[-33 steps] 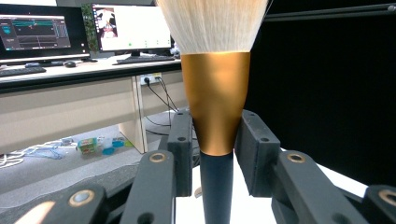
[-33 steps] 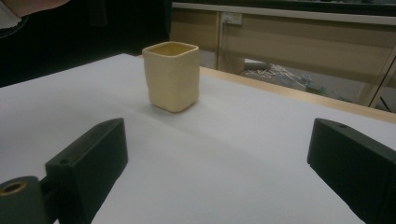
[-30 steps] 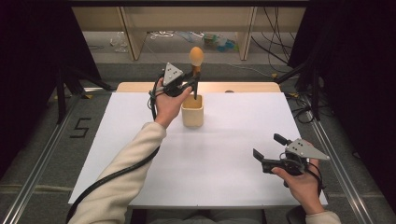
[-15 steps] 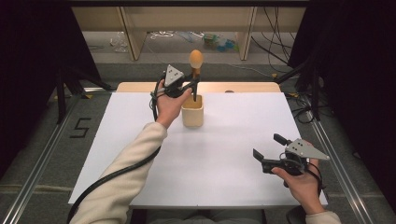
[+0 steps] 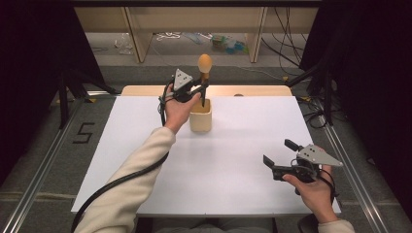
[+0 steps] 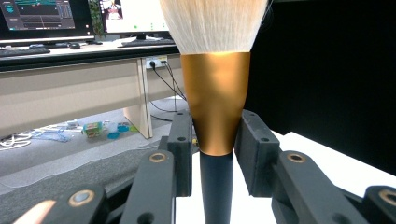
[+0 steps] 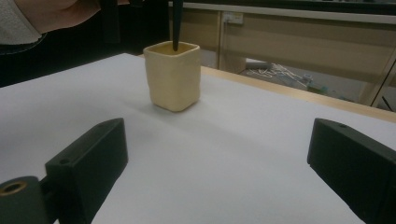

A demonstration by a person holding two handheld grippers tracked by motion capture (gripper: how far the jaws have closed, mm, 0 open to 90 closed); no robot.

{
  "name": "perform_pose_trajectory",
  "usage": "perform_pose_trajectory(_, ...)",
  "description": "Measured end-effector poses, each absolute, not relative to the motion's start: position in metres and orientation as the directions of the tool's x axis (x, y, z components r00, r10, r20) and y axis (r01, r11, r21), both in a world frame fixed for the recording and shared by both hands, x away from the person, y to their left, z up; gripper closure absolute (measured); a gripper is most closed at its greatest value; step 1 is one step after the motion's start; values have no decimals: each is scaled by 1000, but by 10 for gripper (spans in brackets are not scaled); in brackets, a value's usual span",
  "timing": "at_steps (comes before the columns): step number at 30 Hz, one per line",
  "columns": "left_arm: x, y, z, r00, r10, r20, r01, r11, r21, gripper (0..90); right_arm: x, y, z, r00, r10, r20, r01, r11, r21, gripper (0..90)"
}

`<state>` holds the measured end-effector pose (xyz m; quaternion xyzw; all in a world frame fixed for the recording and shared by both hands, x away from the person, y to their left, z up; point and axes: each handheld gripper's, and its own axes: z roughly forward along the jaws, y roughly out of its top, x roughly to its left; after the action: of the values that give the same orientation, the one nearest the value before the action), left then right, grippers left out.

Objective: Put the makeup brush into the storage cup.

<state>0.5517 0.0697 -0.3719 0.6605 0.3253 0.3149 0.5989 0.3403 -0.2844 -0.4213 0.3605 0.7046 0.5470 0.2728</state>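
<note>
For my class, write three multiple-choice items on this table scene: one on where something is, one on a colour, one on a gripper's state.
1. Where is the lower end of the makeup brush?
A. Flat on the table
B. Inside the cream cup
C. On the floor

2. What colour is the brush's ferrule?
A. Gold
B. Red
C. Blue

3. How is the right gripper?
A. Shut on the cup
B. Shut on the brush
C. Open, holding nothing

Answers: B, the handle dips into the cup's mouth; A, the metal band gleams gold; C, its fingers stand apart over the bare white table.

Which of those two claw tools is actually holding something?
The left gripper, up by the cream cup: its jaws clamp a makeup brush standing in that cup. The right gripper is open, with nothing between its jaws.
</note>
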Motion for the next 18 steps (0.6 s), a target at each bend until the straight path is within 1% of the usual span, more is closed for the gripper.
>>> perform_pose_trajectory(1, 552, 70, -372, 590, 807, 27, 53, -72, 996, 686, 341, -285, -421, -590, 807, -9, 192, 151, 970, 61)
perform_pose_trajectory(6, 553, 70, -375, 587, 809, 25, 63, -76, 995, 686, 341, -285, -421, -591, 807, -6, 195, 149, 969, 61)
perform_pose_trajectory(9, 554, 70, -378, 585, 811, 22, 70, -77, 995, 685, 340, -284, -421, -593, 805, 16, 217, 140, 966, 61)
perform_pose_trajectory(18, 557, 70, -383, 582, 813, 19, 84, -83, 993, 685, 340, -284, -421, -591, 806, 12, 218, 146, 965, 61)
